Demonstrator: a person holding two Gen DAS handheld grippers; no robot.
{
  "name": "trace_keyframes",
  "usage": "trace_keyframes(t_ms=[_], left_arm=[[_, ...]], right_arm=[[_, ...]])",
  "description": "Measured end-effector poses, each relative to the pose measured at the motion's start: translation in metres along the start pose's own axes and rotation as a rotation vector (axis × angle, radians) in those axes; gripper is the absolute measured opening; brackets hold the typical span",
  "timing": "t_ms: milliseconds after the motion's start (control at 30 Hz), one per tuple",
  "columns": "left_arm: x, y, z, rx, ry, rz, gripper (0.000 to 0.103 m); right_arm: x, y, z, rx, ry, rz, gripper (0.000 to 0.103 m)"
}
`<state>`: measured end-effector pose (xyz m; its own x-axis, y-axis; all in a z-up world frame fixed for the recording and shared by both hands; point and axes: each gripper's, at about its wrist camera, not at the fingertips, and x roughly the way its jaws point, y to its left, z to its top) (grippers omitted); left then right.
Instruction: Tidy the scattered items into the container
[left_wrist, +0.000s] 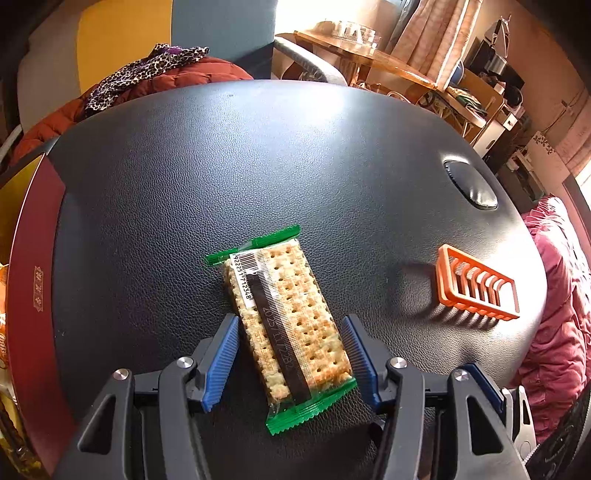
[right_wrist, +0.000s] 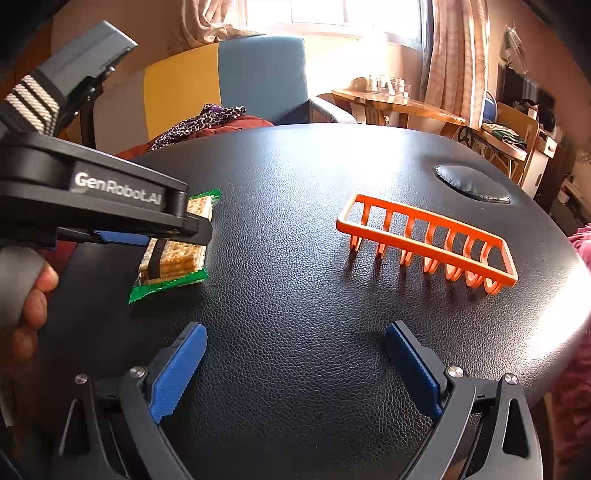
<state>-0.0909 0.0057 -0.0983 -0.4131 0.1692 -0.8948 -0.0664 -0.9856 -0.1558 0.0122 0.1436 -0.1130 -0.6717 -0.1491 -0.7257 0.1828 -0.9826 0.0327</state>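
On black desk, left gripper fingers straddle the cracker packet without pressing; right gripper fingers gape wide, empty.

Left gripper: black moulded linkage arms, triangular cut-outs in outer links, round silver screw heads at pivots. Fingers faced with blue ribbed pads, sawtooth edge. Seen from right wrist view: black flat body, white "GenRobot.AI" lettering on side, grey block on top, black-and-white striped patch behind it, light grey handle, hand around it.

Right gripper: same build, black arms, triangular cut-outs, silver screw heads, blue ribbed pads.
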Motion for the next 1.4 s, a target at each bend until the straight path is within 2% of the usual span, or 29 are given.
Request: trace_keyframes(t_ms=[167,467,900,933,967,1000,1033,1067,1233,1300,1400], left_arm=[[0.004,-0.001,-0.003,0.053,0.002,0.007,0.062],[-0.004,0.009,-0.01,0.106,-0.031,-0.026,0.055],[-0.019,0.022,-0.031,0.099,-0.075,-0.022,0.054],[-0.02,0.024,-0.034,0.105,-0.076,-0.022,0.054],[-0.021,0.025,-0.037,0.111,-0.078,-0.021,0.054],[-0.022,0.027,-0.039,0.115,-0.078,-0.023,0.054],[-0.024,0.028,-0.042,0.119,-0.078,-0.024,0.054],[-0.025,0.029,-0.044,0.123,-0.078,-0.025,0.054],[-0.025,0.033,-0.05,0.131,-0.089,-0.029,0.054],[-0.024,0.032,-0.05,0.133,-0.09,-0.026,0.055],[-0.024,0.033,-0.052,0.134,-0.093,-0.023,0.055]], right_arm=[[0.0,0.0,0.0,0.001,0.002,0.001,0.098],[0.001,0.001,0.001,-0.002,0.002,0.002,0.098],[0.002,-0.002,0.003,-0.025,0.016,0.025,0.099],[0.0,-0.005,0.004,-0.032,0.016,0.039,0.098],[-0.002,-0.007,0.004,-0.039,0.016,0.053,0.09],[-0.004,-0.013,0.005,-0.038,0.018,0.069,0.072],[-0.007,-0.021,0.008,-0.03,0.024,0.089,0.063],[-0.01,-0.029,0.01,-0.021,0.03,0.108,0.048],[-0.035,-0.074,0.032,-0.011,-0.004,0.128,0.05],[-0.042,-0.092,0.046,0.001,-0.019,0.116,0.058],[-0.034,-0.128,0.067,0.105,-0.019,0.095,0.06]])
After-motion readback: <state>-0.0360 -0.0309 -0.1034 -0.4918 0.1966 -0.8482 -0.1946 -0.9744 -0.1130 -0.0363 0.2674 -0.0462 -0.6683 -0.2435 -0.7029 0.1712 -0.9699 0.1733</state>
